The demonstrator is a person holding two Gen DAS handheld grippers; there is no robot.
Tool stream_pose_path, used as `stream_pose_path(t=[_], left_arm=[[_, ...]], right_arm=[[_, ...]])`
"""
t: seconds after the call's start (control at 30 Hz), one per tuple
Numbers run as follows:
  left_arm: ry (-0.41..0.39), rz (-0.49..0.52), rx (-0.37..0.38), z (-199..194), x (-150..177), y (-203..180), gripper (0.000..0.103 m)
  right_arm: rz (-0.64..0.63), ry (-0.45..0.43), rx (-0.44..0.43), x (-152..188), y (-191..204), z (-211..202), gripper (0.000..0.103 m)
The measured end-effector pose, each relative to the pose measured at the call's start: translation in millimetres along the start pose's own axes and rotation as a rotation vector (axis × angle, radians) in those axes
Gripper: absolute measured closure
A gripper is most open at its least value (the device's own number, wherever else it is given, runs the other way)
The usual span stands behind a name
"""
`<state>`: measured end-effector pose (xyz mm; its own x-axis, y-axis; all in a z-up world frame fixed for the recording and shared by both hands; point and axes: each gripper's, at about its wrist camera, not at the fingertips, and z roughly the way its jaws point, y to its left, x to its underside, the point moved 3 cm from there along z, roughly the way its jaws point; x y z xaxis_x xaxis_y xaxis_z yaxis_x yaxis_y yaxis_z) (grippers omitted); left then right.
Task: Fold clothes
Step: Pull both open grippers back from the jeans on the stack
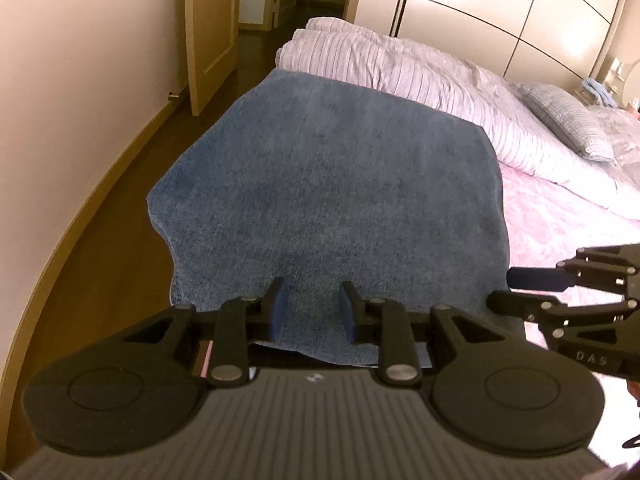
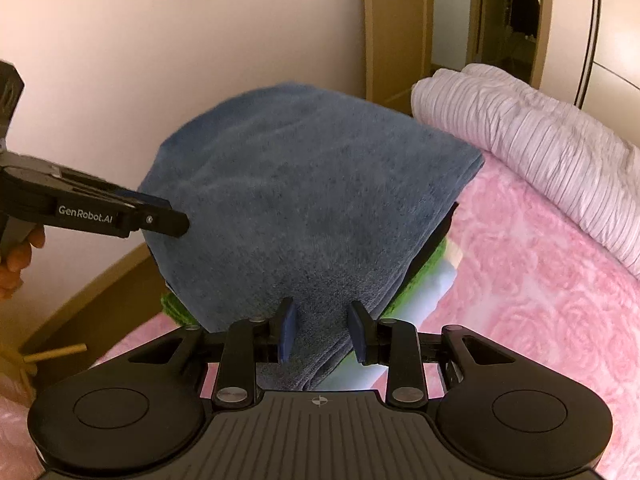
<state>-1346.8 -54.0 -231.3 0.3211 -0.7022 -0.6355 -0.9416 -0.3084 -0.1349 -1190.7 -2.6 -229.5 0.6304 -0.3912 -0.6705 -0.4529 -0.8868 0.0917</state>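
both our claws, left claw [image 1: 312, 306] and right claw [image 2: 322, 330], gape partly open, gripping nothing; blue garment [image 1: 332, 184] lies folded at the bed [image 2: 520, 280] corner atop a stack; we judge folding nearly done.

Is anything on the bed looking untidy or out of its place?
Slightly. The blue towel covers a stack, but green cloth sticks out beneath its edges, and the towel's left side overhangs the bed.

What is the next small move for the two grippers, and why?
Probably lift both away: the left gripper and right gripper are open over the near edge of the blue towel, which already lies folded on a stack.
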Motion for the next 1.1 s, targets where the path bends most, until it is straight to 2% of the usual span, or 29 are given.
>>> stream_pose_path(t=[0.13,0.23,0.37,0.63,0.87,1.1], left_arm=[[-0.008,-0.025,-0.023,-13,-5,-8,0.080],[-0.015,-0.040,-0.049,-25,-3,-14,0.080],[-0.023,-0.059,-0.084,-41,0,-22,0.077],[-0.039,-0.098,-0.153,-73,7,-39,0.079],[-0.040,-0.109,-0.224,-124,8,-77,0.071],[-0.060,-0.167,-0.321,-170,17,-124,0.064]], right_arm=[[0.036,0.003,0.022,0,0,-8,0.071],[0.079,-0.045,0.014,-4,1,-24,0.071],[0.054,0.005,0.018,8,11,-15,0.071],[0.211,0.013,-0.016,6,5,-58,0.071],[0.254,0.064,-0.021,37,9,-117,0.071],[0.230,0.040,-0.019,43,-11,-152,0.071]])
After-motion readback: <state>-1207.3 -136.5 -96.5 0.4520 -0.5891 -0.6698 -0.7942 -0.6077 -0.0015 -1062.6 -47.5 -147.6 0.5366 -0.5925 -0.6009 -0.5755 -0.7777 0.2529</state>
